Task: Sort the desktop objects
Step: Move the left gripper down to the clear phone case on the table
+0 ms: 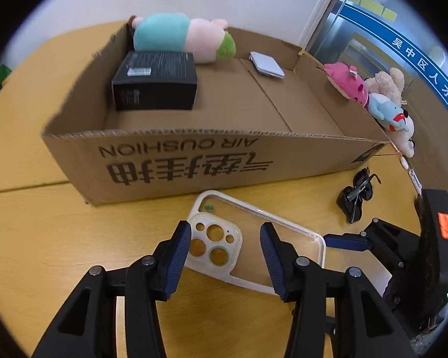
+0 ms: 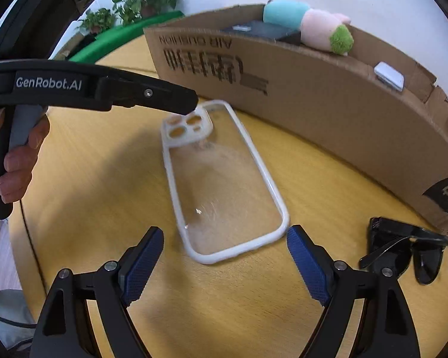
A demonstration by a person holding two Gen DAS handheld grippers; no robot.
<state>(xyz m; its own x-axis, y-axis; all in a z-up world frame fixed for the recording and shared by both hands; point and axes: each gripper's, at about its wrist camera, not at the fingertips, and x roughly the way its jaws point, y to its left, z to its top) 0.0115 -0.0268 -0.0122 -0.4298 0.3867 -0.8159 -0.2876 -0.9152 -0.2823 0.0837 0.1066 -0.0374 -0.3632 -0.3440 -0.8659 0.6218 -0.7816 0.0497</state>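
A clear phone case with a white rim (image 1: 254, 238) (image 2: 221, 185) lies flat on the wooden table in front of a cardboard box (image 1: 194, 161) (image 2: 328, 110). My left gripper (image 1: 225, 253) is open, its fingers straddling the case's camera end just above it. My right gripper (image 2: 225, 256) is open, low at the case's bottom end, not touching it. Black sunglasses (image 1: 357, 197) (image 2: 409, 253) lie folded to the right of the case. In the box are a black carton (image 1: 156, 82), a pink and teal plush (image 1: 182, 35) (image 2: 310, 24) and a small white device (image 1: 265, 65) (image 2: 389, 76).
Several plush toys (image 1: 379, 98) lie beyond the box's right wall. Small items (image 1: 409, 170) lie near the box's right corner. A black unit with an orange label (image 1: 442, 229) stands at the right. Potted plants (image 2: 140, 3) stand far left by the white wall.
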